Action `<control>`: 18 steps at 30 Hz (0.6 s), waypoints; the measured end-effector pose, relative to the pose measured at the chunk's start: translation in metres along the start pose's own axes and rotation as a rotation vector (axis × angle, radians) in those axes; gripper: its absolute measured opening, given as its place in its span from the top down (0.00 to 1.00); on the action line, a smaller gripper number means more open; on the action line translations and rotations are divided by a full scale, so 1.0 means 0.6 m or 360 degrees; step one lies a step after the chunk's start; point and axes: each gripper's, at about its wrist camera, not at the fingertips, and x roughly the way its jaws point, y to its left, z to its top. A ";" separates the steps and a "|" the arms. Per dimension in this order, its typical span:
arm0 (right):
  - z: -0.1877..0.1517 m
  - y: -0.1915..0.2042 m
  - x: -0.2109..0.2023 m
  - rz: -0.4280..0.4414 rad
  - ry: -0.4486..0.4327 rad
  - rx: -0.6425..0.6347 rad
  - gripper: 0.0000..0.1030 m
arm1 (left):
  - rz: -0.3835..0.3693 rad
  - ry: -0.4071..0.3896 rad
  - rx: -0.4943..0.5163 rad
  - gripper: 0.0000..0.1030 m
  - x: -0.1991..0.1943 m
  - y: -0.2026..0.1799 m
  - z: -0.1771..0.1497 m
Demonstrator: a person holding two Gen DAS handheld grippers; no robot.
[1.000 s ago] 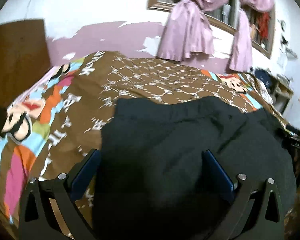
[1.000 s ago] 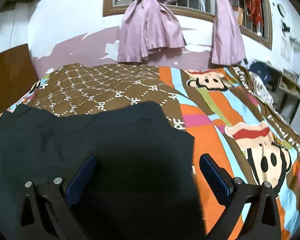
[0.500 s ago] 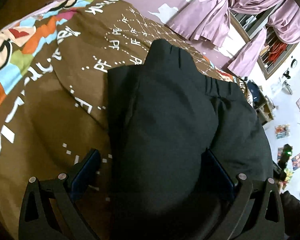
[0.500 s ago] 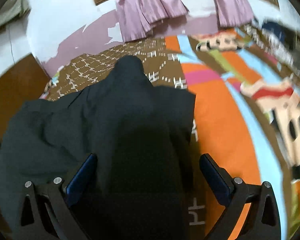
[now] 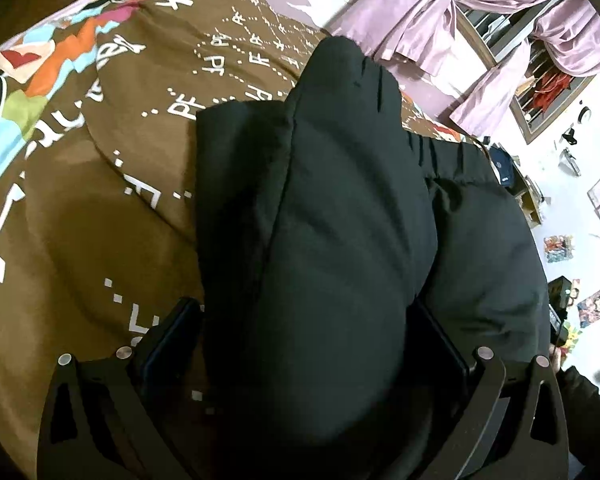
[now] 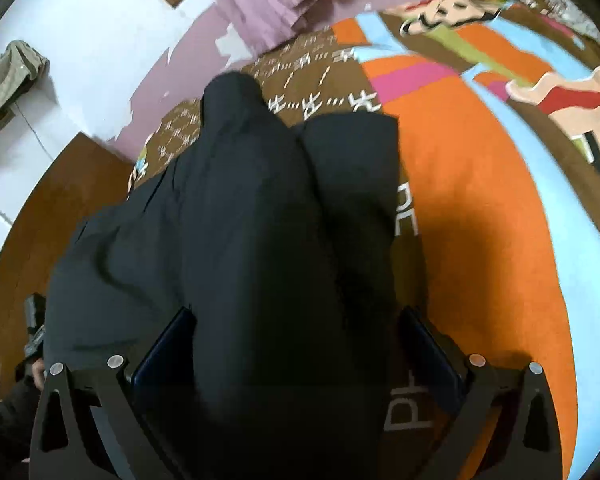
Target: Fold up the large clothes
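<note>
A large black garment [image 5: 340, 220] lies on the bed, bunched into a raised fold that runs away from each camera. My left gripper [image 5: 304, 332] has its jaws wide apart with the fold draped between and over them; the blue pads [image 5: 168, 332] stand clear of the cloth. In the right wrist view the same black garment [image 6: 268, 240] rises in a ridge between the wide jaws of my right gripper [image 6: 296, 340]. The cloth covers the space between both pairs of fingers, so what lies under it is hidden.
The bed carries a brown, orange and blue cartoon-print quilt [image 5: 100, 160] [image 6: 480, 200]. Pink curtains [image 5: 440, 12] hang on the far wall by a window. A brown headboard [image 6: 40, 220] is at the left. A person's dark sleeve [image 5: 588, 412] shows at the lower right.
Both grippers tilted down and moved in over the garment. The flat black cloth has been pushed up into a long ridge between each pair of jaws.
</note>
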 end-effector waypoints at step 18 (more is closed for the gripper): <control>-0.015 0.001 -0.019 0.0127 -0.0058 0.0197 0.39 | -0.0068 0.0053 -0.0046 0.04 -0.002 0.006 0.019</control>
